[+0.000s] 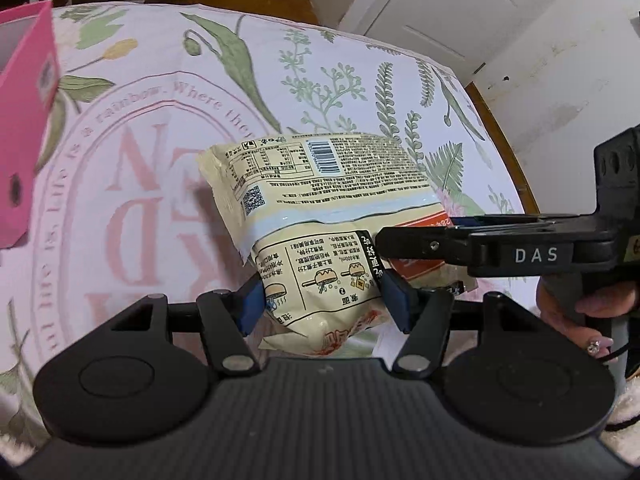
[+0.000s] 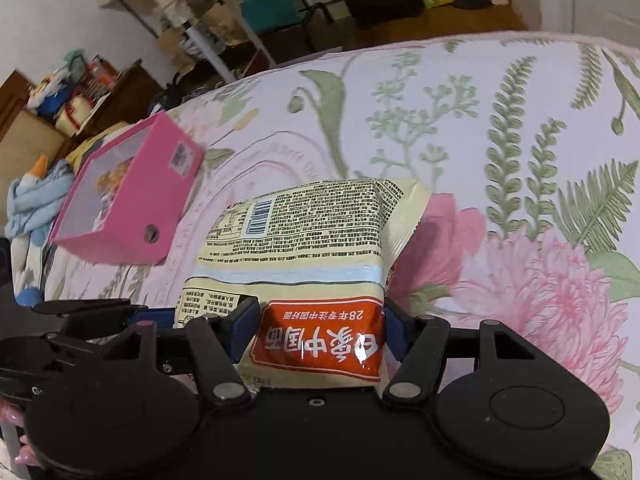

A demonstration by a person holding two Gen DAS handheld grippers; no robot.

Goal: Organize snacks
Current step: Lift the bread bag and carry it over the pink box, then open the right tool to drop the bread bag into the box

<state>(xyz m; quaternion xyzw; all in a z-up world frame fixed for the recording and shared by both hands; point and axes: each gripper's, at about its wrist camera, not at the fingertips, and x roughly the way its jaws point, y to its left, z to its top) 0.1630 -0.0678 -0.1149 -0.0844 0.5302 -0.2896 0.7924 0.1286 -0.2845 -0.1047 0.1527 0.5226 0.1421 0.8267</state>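
Your left gripper (image 1: 326, 304) pinches the near end of the noodle packet (image 1: 320, 196) between its blue pads (image 1: 398, 300). Your right gripper (image 2: 320, 328) clamps the same packet from the right side. The packet hangs above the floral tablecloth (image 2: 500, 140), printed back facing up. Farther left, a pink box (image 2: 132, 196) sits open on the cloth.

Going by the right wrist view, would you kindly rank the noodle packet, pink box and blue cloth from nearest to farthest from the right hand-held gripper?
1. Noodle packet: clamped in the right hand-held gripper.
2. Pink box: ahead, to the left, on the floral cover.
3. Blue cloth: beyond the box, far left.
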